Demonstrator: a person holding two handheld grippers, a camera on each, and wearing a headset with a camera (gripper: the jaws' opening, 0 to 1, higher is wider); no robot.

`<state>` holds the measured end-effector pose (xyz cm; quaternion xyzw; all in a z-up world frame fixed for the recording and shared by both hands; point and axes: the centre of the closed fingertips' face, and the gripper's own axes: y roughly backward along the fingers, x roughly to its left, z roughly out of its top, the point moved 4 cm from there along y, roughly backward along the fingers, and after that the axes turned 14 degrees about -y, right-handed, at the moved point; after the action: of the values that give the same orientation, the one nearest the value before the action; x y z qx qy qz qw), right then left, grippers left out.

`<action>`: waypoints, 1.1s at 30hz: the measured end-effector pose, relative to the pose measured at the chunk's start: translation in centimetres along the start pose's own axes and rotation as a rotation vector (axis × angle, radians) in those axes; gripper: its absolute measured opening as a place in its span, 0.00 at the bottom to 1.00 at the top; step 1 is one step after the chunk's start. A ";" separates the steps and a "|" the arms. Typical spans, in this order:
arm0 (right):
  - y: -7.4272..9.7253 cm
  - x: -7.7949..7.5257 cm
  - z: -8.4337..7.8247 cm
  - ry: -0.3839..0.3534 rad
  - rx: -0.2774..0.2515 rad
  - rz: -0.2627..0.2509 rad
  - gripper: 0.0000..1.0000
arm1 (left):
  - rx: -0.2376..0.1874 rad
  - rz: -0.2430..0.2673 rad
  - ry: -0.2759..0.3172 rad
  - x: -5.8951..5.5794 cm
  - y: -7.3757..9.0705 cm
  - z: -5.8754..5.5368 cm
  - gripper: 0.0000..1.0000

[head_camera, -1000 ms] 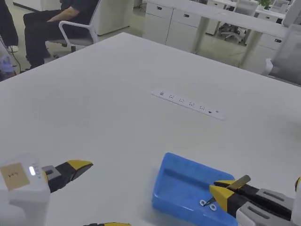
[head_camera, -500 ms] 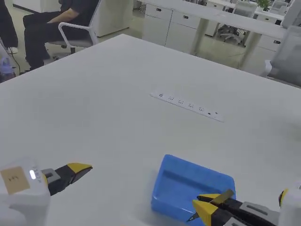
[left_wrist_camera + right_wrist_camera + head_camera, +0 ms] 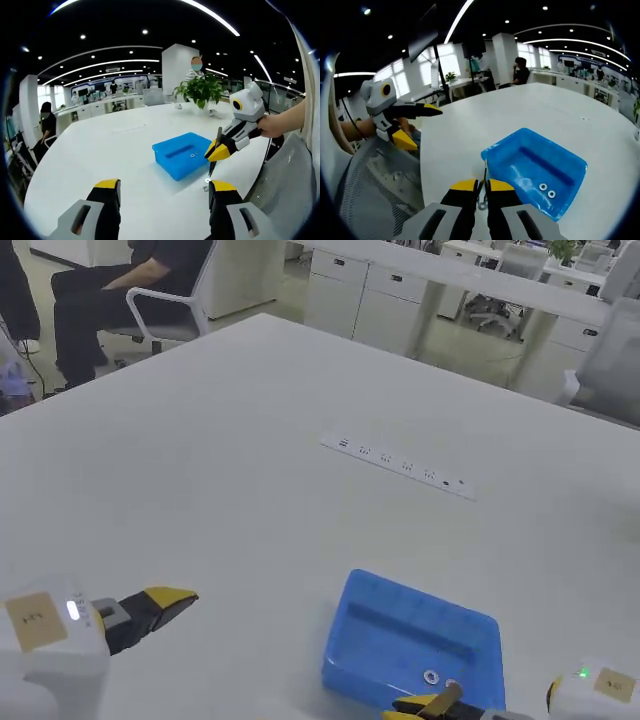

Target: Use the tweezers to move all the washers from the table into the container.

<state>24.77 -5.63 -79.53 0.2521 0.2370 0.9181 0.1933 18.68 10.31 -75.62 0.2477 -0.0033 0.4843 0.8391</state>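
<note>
**A:** Head view first: finds the right gripper drawn back from over the blue container to its near rim, clamped tight on the tweezers.

**B:** Means what for the job?

**A:** Leaves two washers lying inside the container, clear of the tips. Reads as a finished drop-off. Puts the tips by loose washers on the table, just beside the near wall. Probably the next pick.

**B:** And the left gripper?

**A:** Hovers well apart from the container, jaws spread wide, holding nothing. Looks unmoved against a second ago.
</note>
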 end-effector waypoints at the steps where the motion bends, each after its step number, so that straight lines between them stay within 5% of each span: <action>1: -0.2 0.0 -0.3 -0.003 0.009 0.004 0.04 | -0.001 0.000 0.001 0.0 0.0 0.0 0.72; 21: -0.9 0.1 -1.0 -0.001 0.029 0.006 0.04 | 0.002 0.002 0.002 0.0 0.0 0.1 0.71; 33: -1.2 0.5 -1.2 0.097 0.049 -0.001 0.04 | 0.003 -0.001 -0.003 0.0 0.0 0.0 0.71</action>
<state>24.00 -4.86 -80.90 0.2120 0.2688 0.9230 0.1759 18.70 10.31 -75.60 0.2498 -0.0038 0.4835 0.8389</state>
